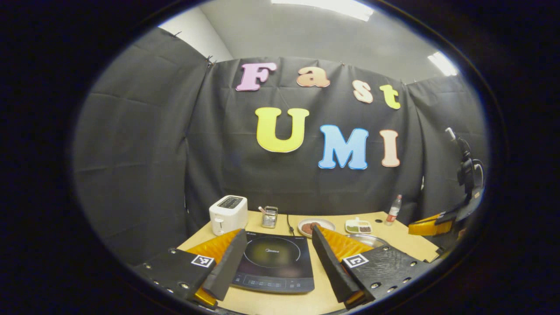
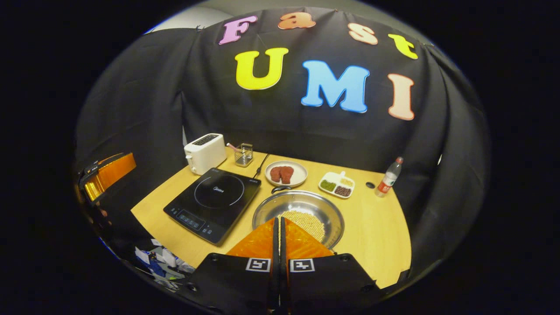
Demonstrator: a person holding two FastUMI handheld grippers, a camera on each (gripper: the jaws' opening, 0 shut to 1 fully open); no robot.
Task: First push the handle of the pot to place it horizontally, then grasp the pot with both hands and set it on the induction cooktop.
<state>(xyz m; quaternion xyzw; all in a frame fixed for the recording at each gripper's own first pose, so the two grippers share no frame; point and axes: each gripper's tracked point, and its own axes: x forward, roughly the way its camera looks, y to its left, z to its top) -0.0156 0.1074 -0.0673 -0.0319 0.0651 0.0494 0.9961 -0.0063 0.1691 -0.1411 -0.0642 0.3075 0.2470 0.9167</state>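
Note:
A steel pot (image 2: 302, 199) holding pale beans (image 2: 308, 222) stands on the wooden table, just right of the black induction cooktop (image 2: 214, 196). A small dark handle (image 2: 281, 189) sits at the pot's far rim. My right gripper (image 2: 280, 219) is shut with nothing between its fingers, its tips above the pot's near rim. The left gripper (image 2: 107, 174) hangs off the table's left side. In the left gripper view, my left gripper (image 1: 278, 232) is open before the cooktop (image 1: 273, 262). The pot's rim (image 1: 369, 239) shows behind its right finger, and the right gripper (image 1: 431, 227) is far right.
Along the back of the table (image 2: 372, 236) stand a white toaster (image 2: 204, 153), a wire utensil holder (image 2: 244, 154), a plate of reddish-brown food (image 2: 285, 173), a divided dish of grains (image 2: 336, 184) and a bottle (image 2: 387, 177). A black cable (image 2: 261, 165) runs behind the cooktop.

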